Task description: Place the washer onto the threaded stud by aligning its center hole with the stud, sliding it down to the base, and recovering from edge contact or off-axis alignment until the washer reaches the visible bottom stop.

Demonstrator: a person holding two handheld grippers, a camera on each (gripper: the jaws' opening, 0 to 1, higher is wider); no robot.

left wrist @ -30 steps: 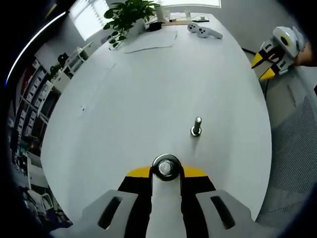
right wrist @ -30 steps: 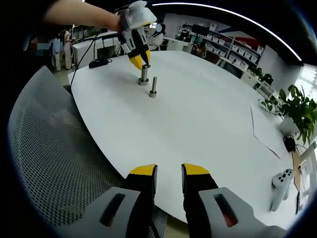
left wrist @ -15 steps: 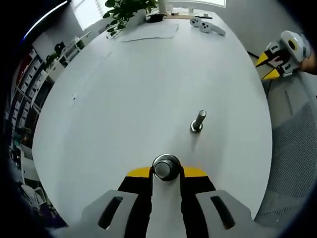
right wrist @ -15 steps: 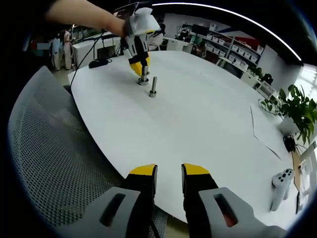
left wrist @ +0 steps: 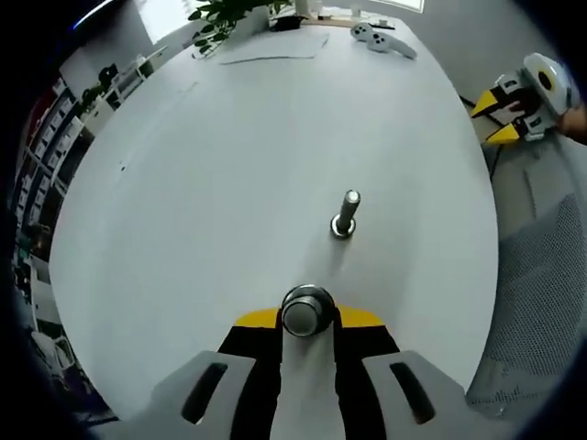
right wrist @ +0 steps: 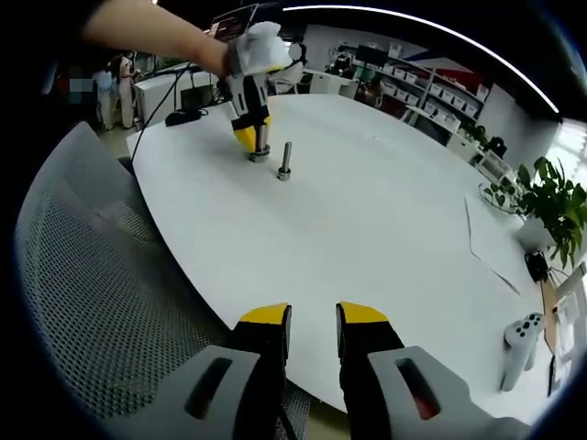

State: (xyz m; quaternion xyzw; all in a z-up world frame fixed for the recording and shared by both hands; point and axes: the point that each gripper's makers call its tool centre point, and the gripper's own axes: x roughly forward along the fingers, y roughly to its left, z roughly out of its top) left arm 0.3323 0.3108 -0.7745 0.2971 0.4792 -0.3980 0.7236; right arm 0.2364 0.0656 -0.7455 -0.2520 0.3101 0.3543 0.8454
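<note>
Item: steel threaded stud (left wrist: 306, 313) upright on white surface (left wrist: 229, 165), between left gripper (left wrist: 307, 321) jaws, closed against it; second stud (left wrist: 345, 213) beside; washer not discernible; presumably thin, light, slippery, best pinched by rim; right gripper (right wrist: 312, 316) jaws narrowly parted, empty

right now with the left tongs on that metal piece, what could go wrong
1. The left tongs clamp an upright metal piece close beside the upright stud. A sideways slip could topple the stud.
2. Both stand fairly near the table edge by the mesh chair, so a toppled part might roll off.
</note>
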